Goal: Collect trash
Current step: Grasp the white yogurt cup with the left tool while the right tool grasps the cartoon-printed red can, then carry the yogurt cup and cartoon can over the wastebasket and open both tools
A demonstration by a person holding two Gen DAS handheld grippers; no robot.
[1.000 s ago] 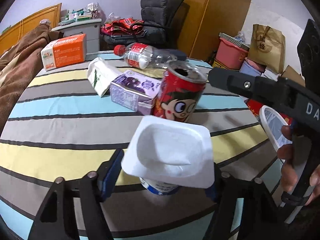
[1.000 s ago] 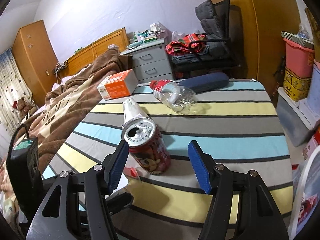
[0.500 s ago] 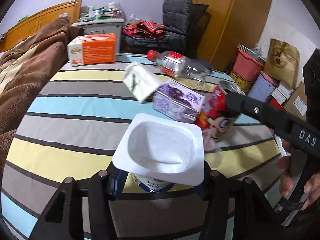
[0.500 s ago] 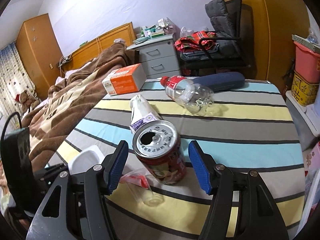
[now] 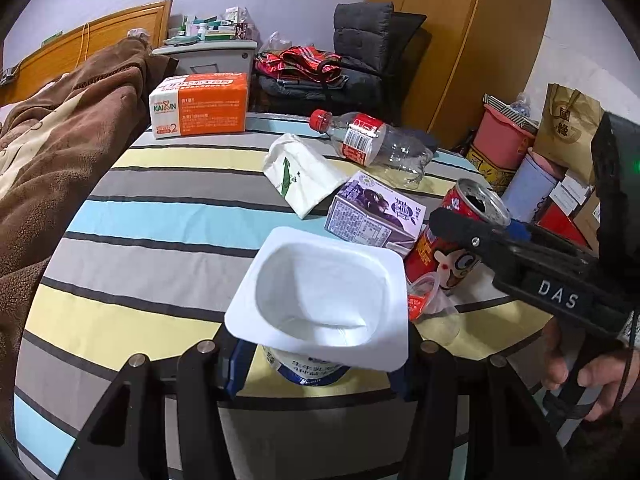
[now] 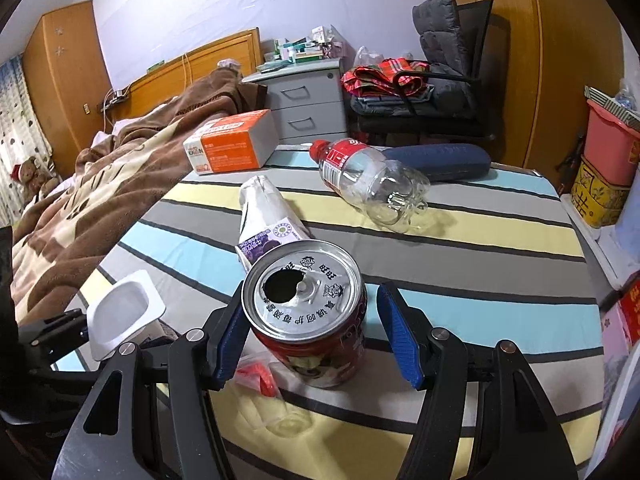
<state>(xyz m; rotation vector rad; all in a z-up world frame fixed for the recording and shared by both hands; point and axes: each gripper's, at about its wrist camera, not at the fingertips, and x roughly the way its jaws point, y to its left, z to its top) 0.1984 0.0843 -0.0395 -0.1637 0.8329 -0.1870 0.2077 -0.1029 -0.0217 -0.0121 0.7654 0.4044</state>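
Left gripper (image 5: 320, 364) has just closed on the yogurt cup (image 5: 320, 300), w/ pads now pinching it: first trash secured. Your right gripper (image 6: 312, 334) stands wide, straddling the red can (image 6: 310, 316) on the table (image 6: 480, 276); squeeze next.

A striped surface (image 6: 480, 292) carries a red can (image 6: 316, 344) near six o'clock, a clear bottle (image 6: 372, 184) and navy case (image 6: 440, 160) toward twelve, an orange box (image 6: 232, 144) at eleven, a purple carton (image 5: 376, 216) beside a white pouch (image 5: 300, 172).

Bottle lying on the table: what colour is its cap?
Red. The cap of the clear bottle shows best in the left wrist view.
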